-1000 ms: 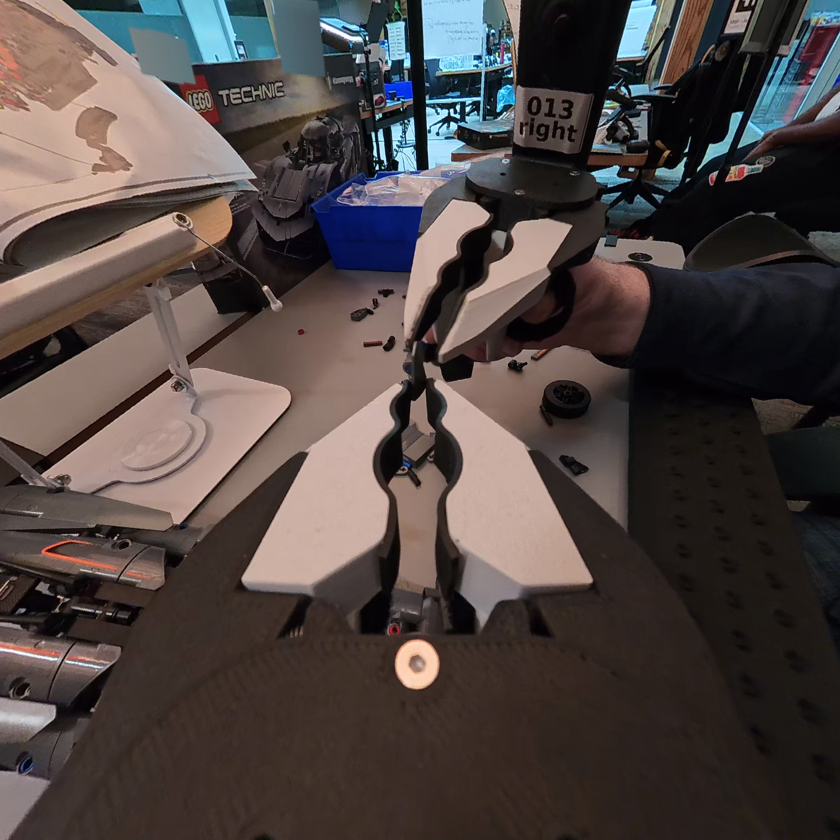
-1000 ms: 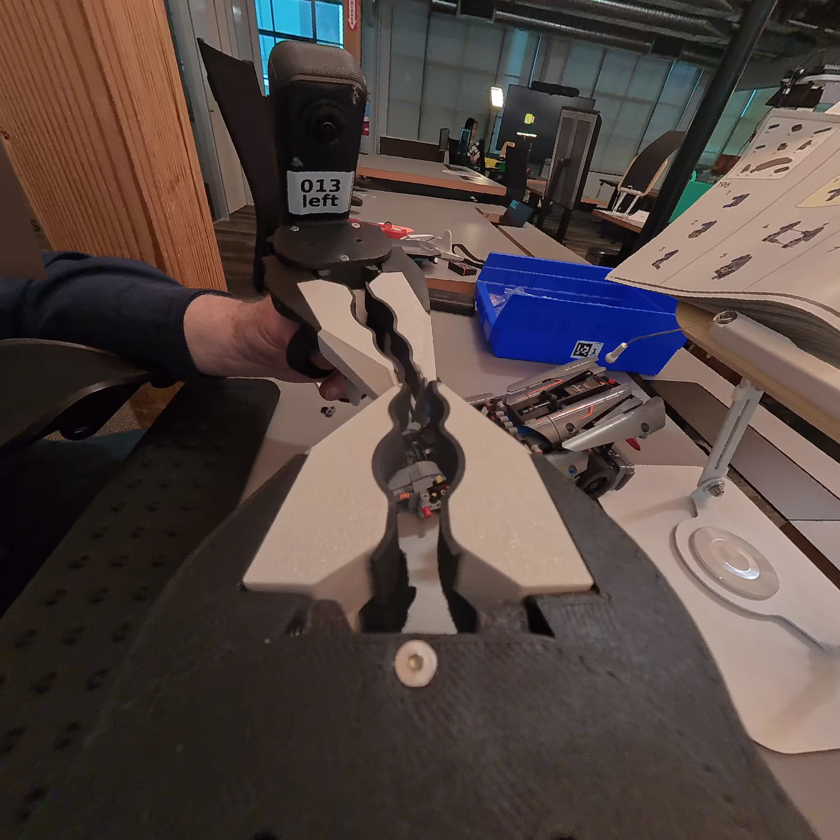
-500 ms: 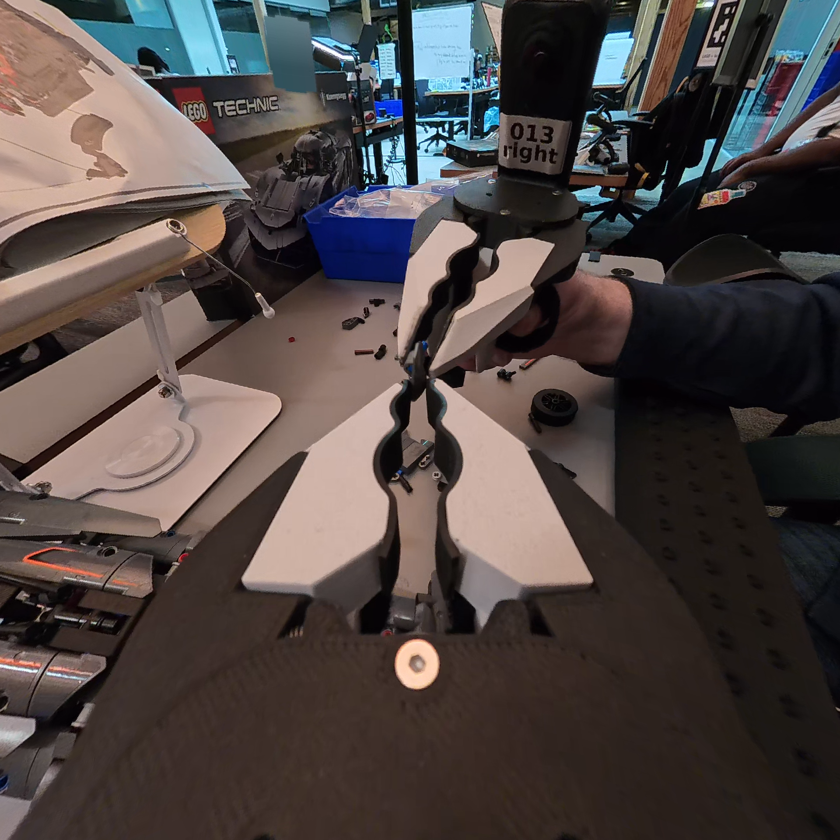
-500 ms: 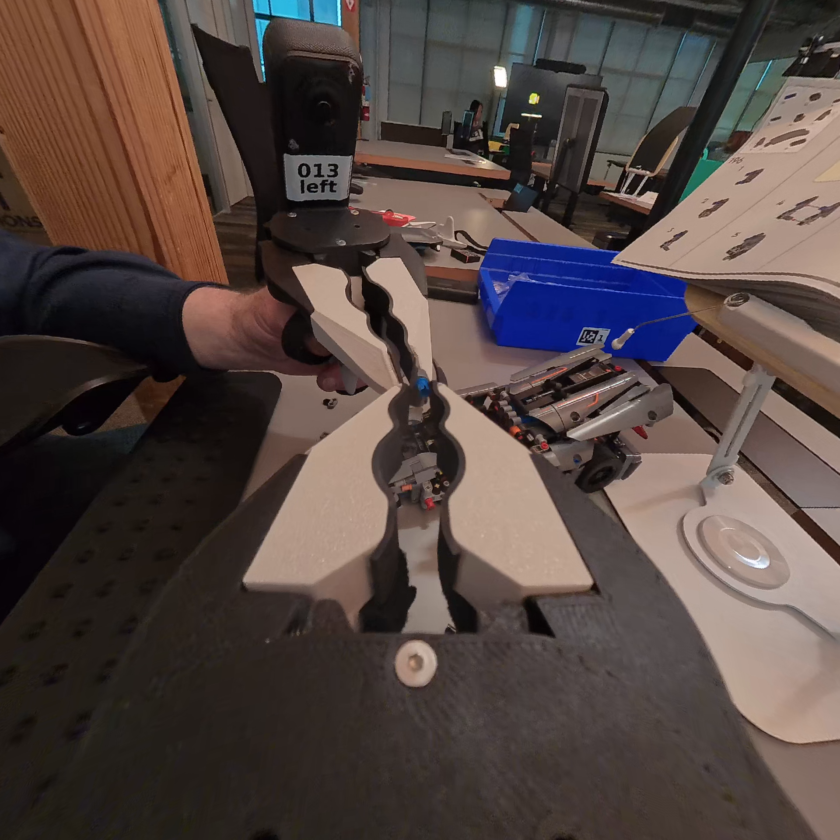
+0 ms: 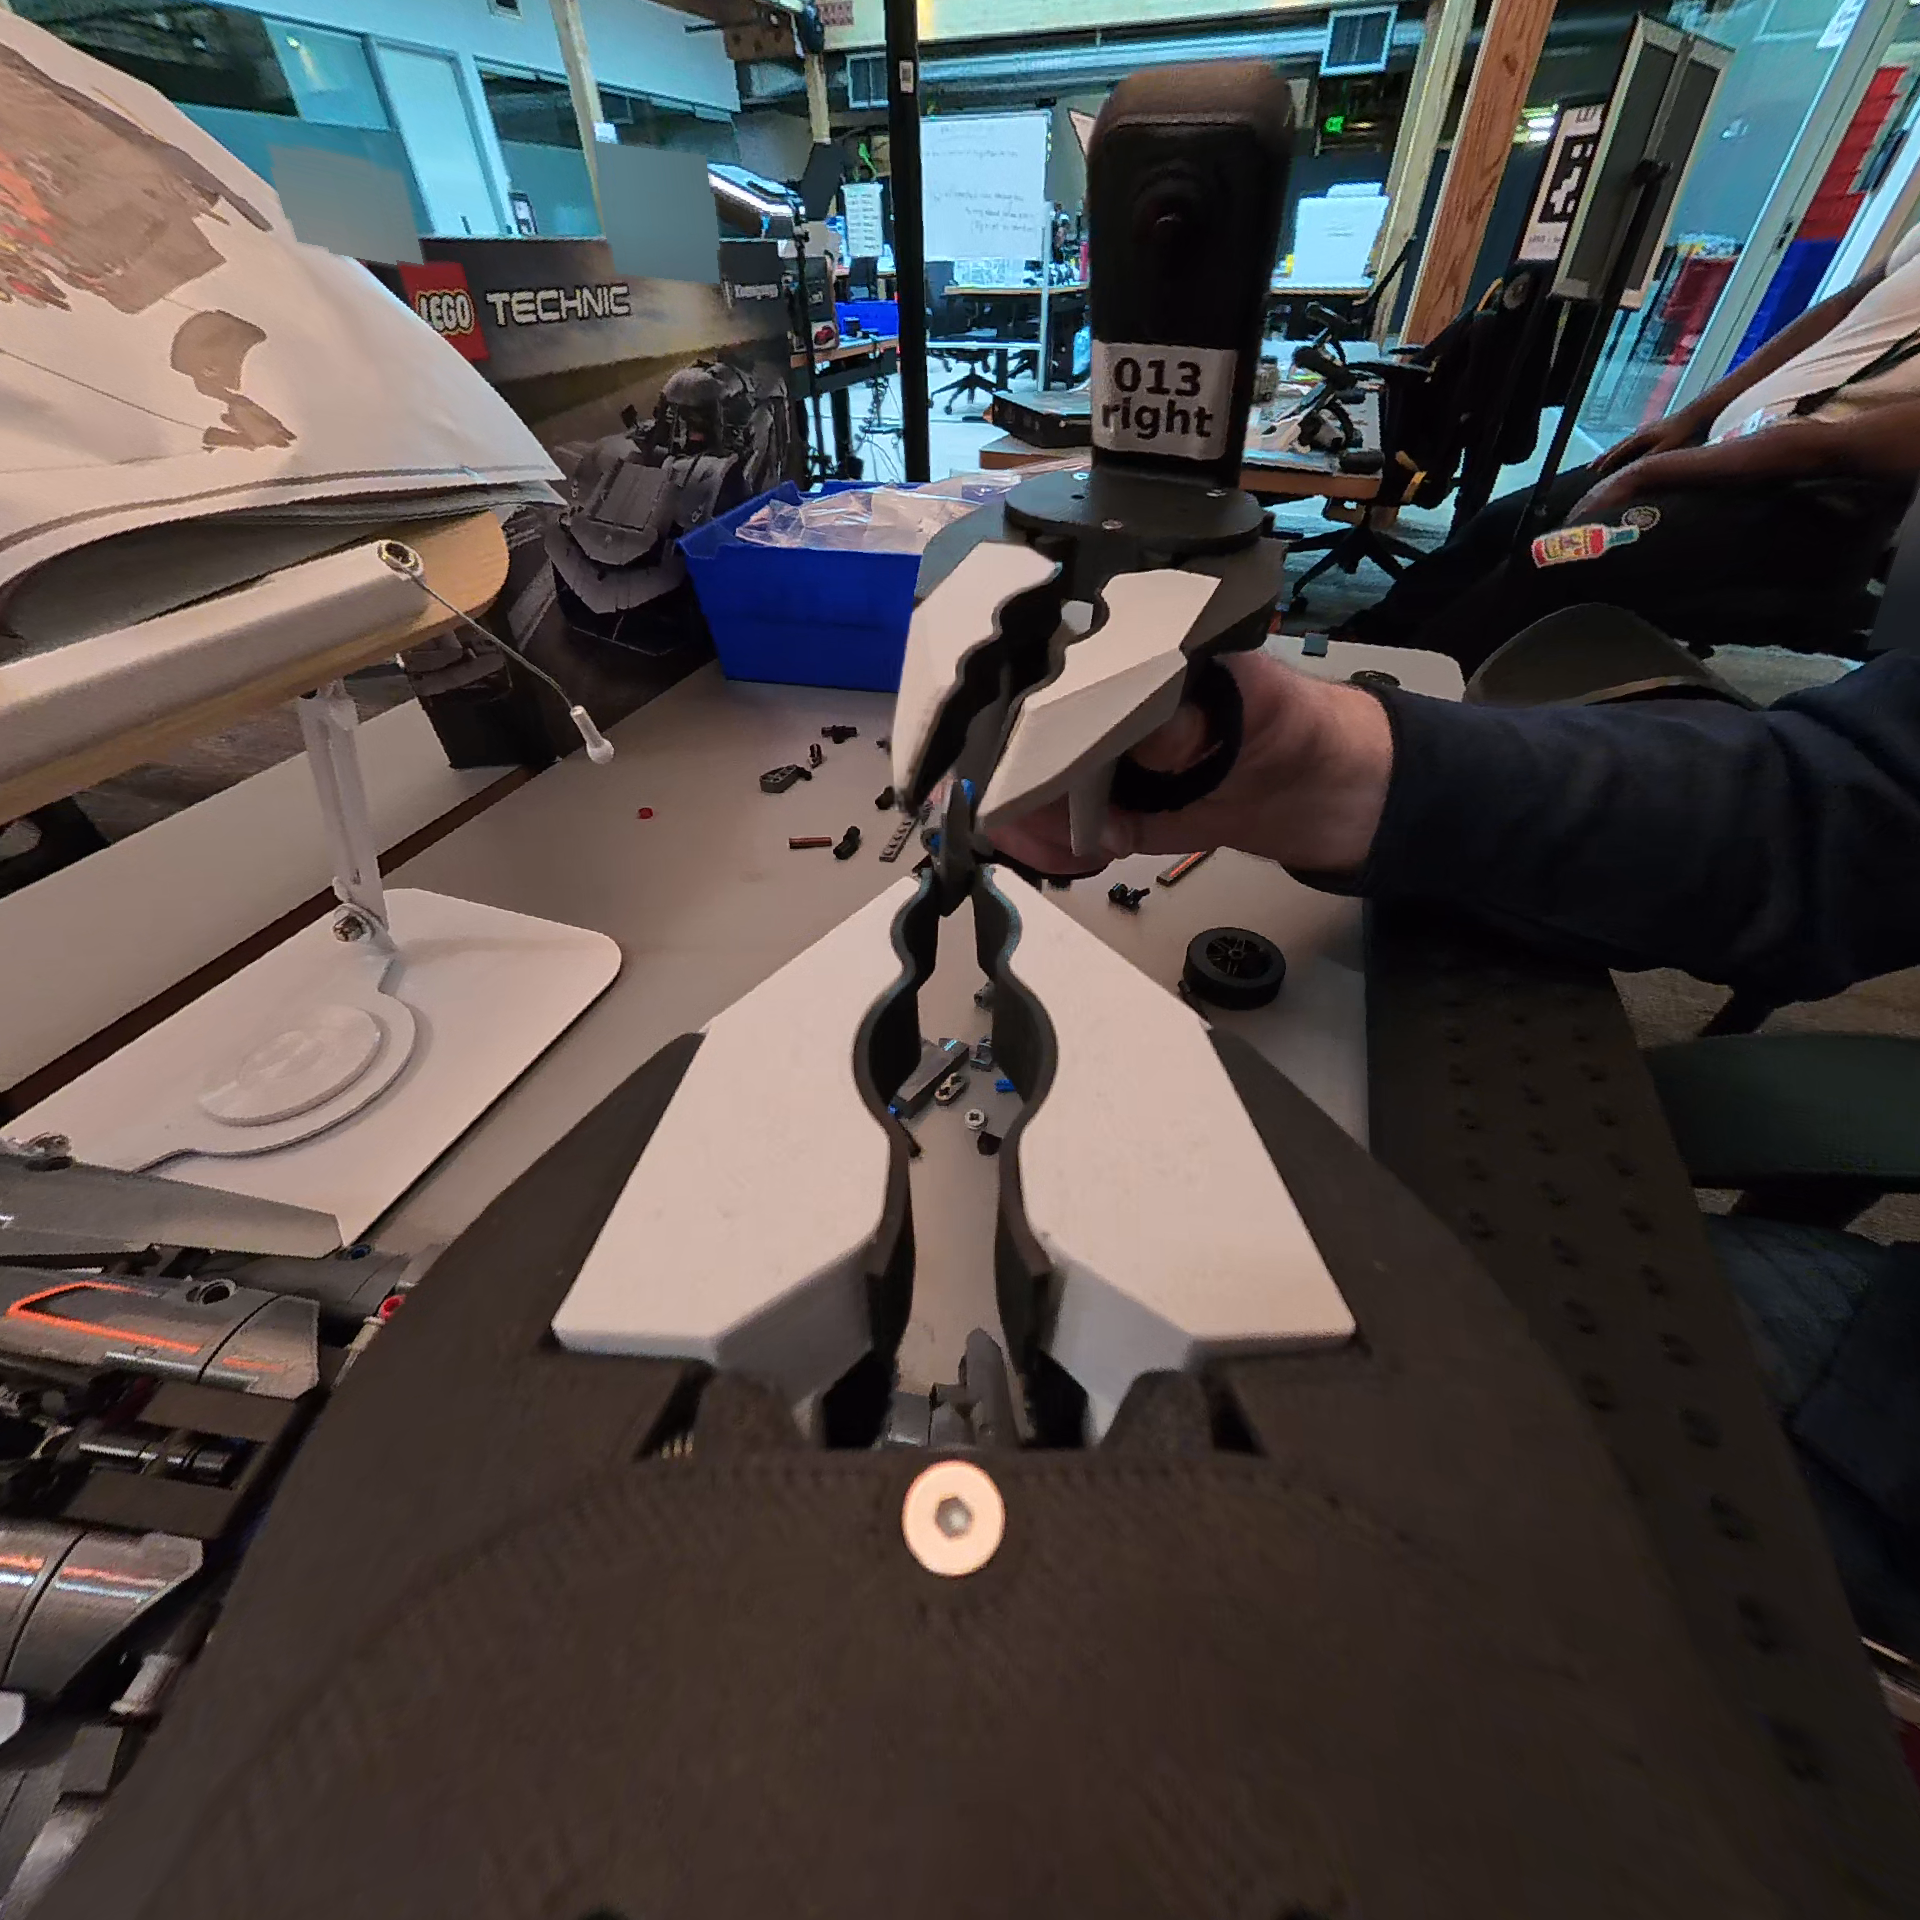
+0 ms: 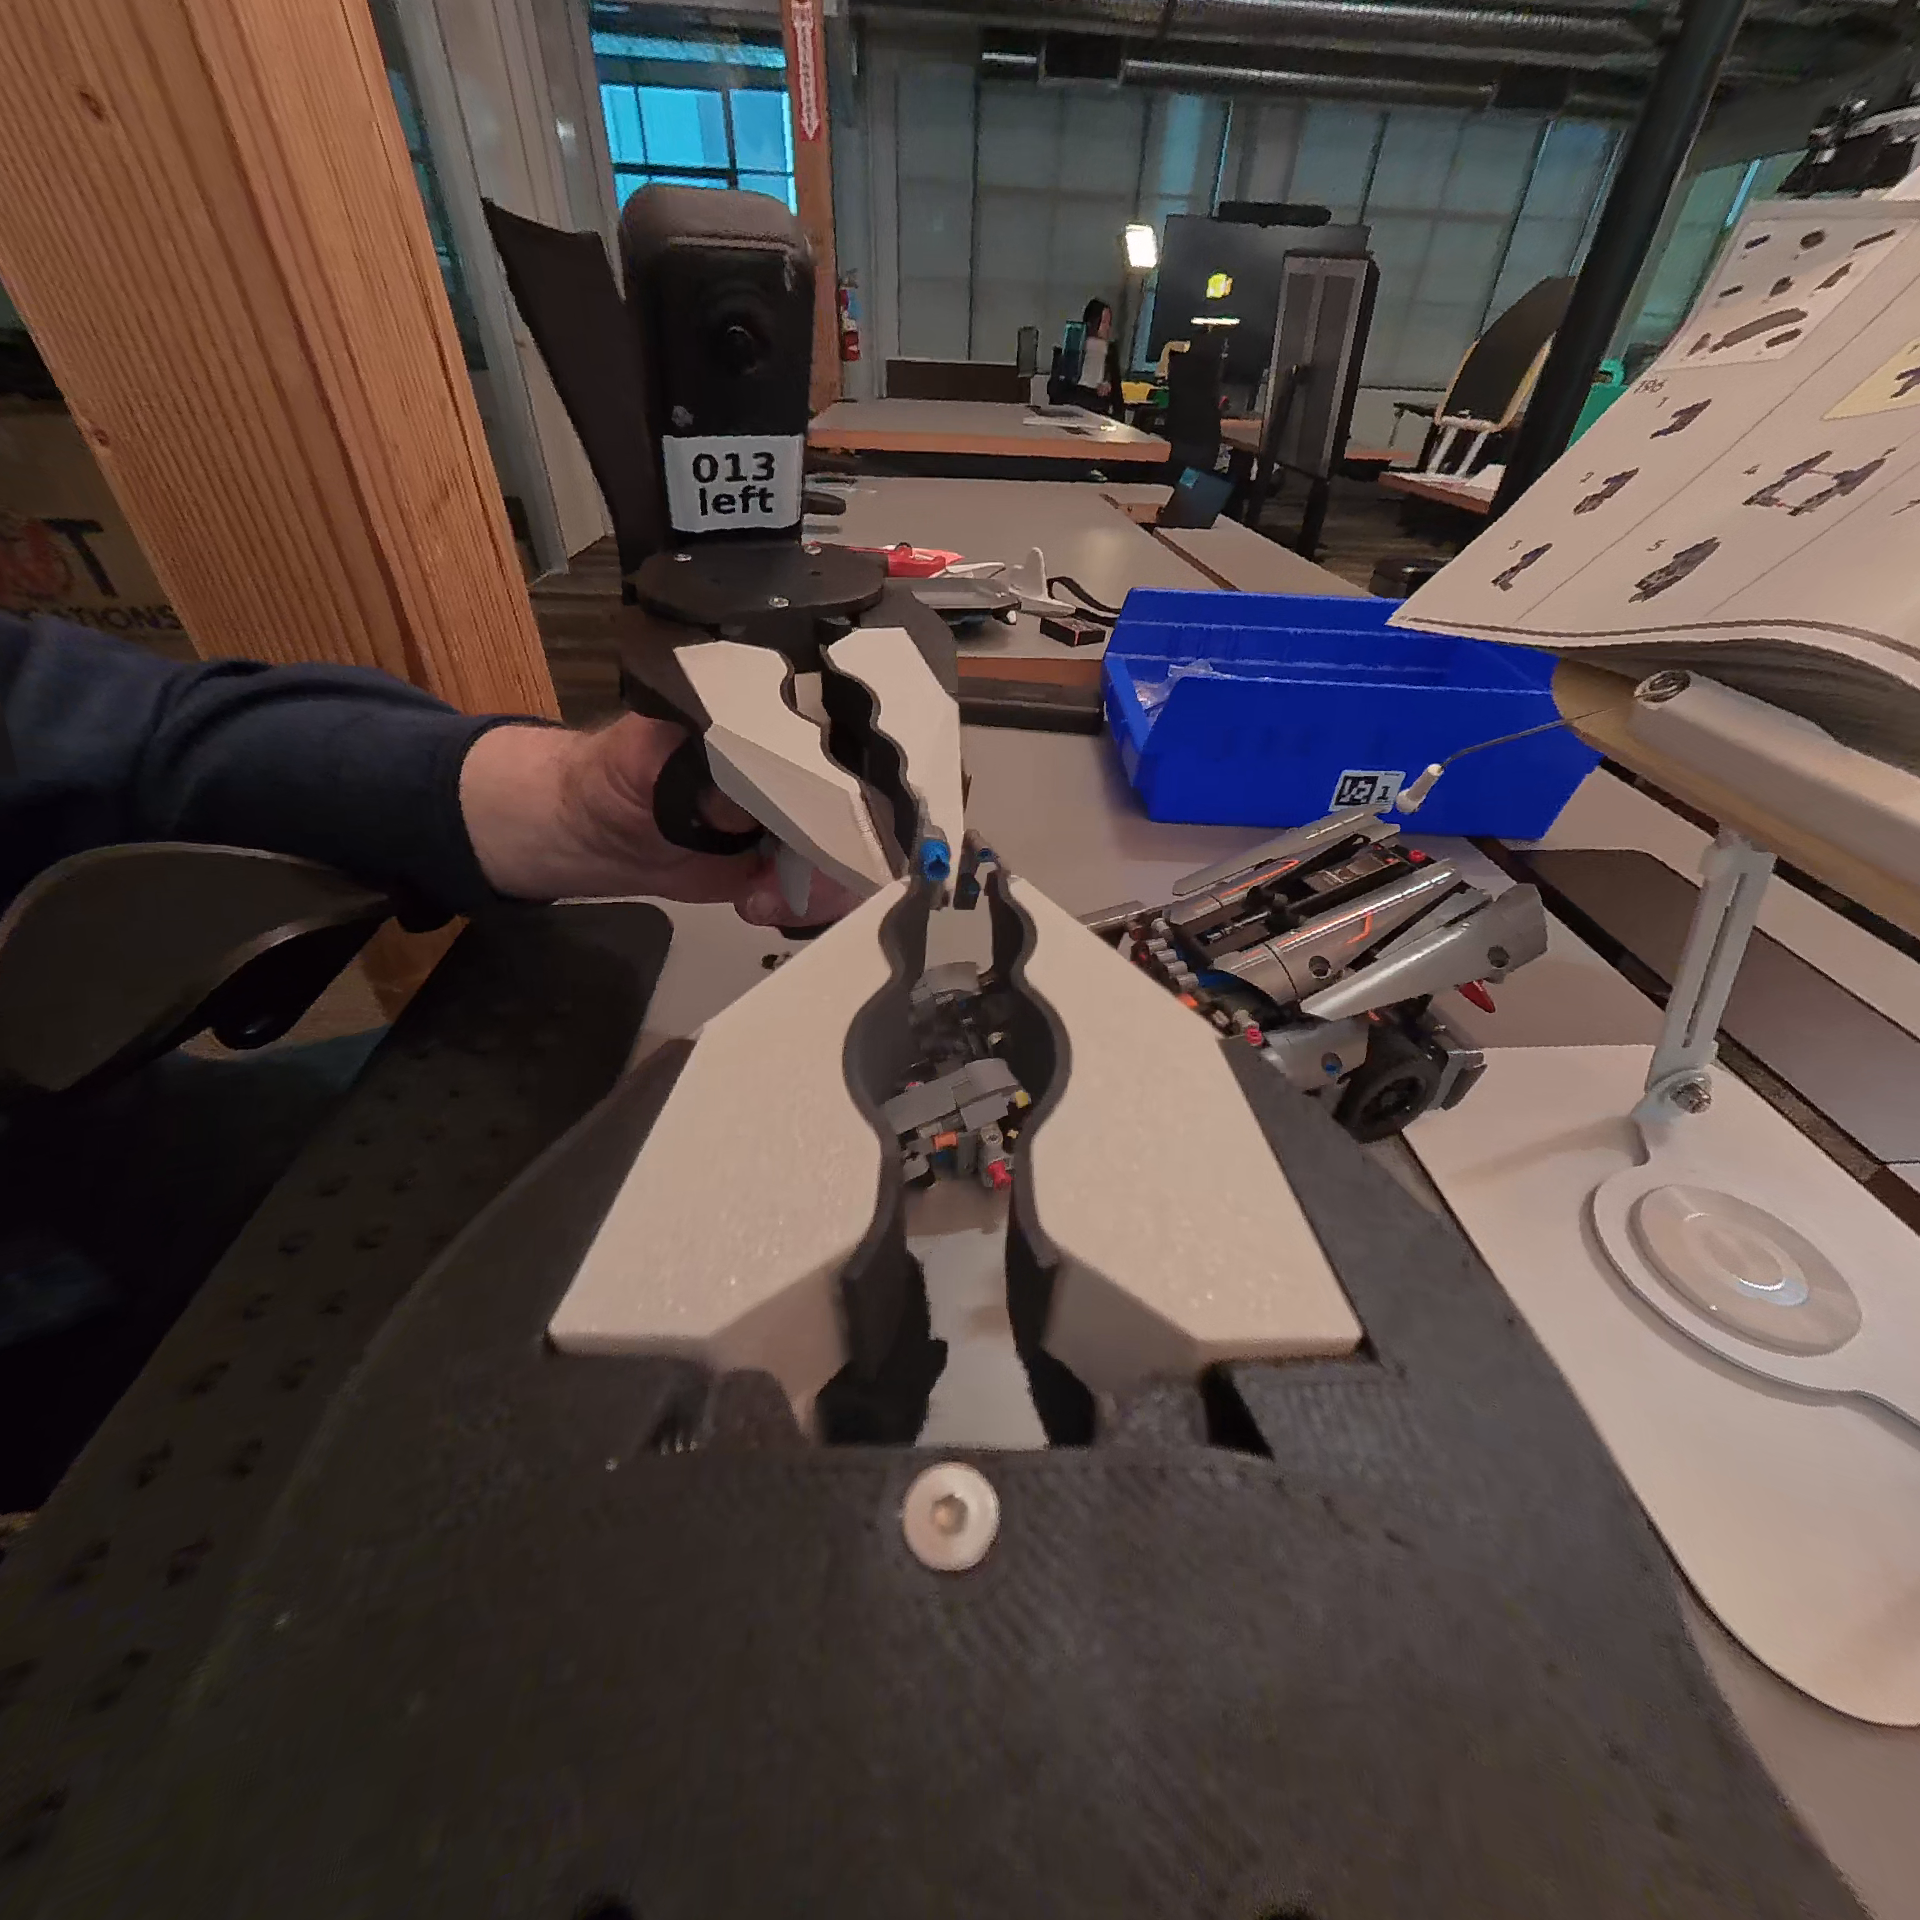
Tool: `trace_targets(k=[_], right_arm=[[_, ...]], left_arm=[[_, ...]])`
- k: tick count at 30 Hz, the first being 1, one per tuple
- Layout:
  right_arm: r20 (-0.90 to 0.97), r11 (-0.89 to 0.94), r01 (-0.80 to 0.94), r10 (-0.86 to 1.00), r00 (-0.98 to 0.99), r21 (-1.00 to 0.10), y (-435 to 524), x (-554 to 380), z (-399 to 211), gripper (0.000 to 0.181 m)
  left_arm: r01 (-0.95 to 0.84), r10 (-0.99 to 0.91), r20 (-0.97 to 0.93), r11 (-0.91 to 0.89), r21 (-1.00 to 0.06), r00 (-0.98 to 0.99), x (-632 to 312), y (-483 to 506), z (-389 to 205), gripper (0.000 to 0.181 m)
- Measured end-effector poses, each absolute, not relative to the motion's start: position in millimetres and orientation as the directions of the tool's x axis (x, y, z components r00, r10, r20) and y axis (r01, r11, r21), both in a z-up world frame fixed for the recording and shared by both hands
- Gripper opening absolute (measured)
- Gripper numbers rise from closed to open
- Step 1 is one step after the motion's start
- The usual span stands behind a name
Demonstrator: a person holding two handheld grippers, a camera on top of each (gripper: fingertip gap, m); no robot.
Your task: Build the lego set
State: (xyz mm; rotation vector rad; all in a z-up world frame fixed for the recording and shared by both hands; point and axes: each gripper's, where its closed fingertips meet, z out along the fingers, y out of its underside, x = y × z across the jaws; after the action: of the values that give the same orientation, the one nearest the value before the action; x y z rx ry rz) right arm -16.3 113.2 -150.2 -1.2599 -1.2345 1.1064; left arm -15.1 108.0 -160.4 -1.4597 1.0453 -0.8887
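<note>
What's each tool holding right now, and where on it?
Left tool pinches a blue pin by one end; right tool pinches a small dark piece, grip spot unclear.

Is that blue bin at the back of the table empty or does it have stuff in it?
Not empty: the blue bin holds clear plastic bags showing above its rim. What the bags contain cannot be told.

White printed label (image 5: pixel 1155 400) on each camera post (image 5: pixel 1184 208); lettered box (image 5: pixel 582 332).

1. The left tongs (image 5: pixel 948 894) are pinching nearly closed, tips meeting the right tongs (image 6: pixel 951 888) tip to tip.
2. The right tongs are also nearly closed.
3. A hand (image 5: pixel 1262 774) is gripping each handle.
</note>
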Motion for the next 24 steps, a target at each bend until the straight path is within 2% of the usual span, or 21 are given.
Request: trace_targets(k=[6, 15, 24], right_arm=[[0.045, 0.045, 0.055, 0.999, 0.002, -0.997, 102.8, -18.8, -148.4, 0.008], [0.036, 0.034, 0.075, 0.999, 0.023, -0.997, 107.3, -17.6, -150.7, 0.001], [-0.033, -0.032, -0.023, 0.999, 0.021, -0.999, 112.6, -9.2, -135.9, 0.002]], left_arm=[[-0.153, -0.946, -0.030, -0.021, -0.988, 0.324, -12.5, 105.5, -162.3, 0.003], [-0.178, -0.938, -0.061, -0.001, -0.984, 0.341, -12.5, 107.1, -164.4, 0.004], [-0.163, -0.926, -0.077, 0.017, -0.987, 0.369, -16.9, 109.8, -158.8, 0.013]])
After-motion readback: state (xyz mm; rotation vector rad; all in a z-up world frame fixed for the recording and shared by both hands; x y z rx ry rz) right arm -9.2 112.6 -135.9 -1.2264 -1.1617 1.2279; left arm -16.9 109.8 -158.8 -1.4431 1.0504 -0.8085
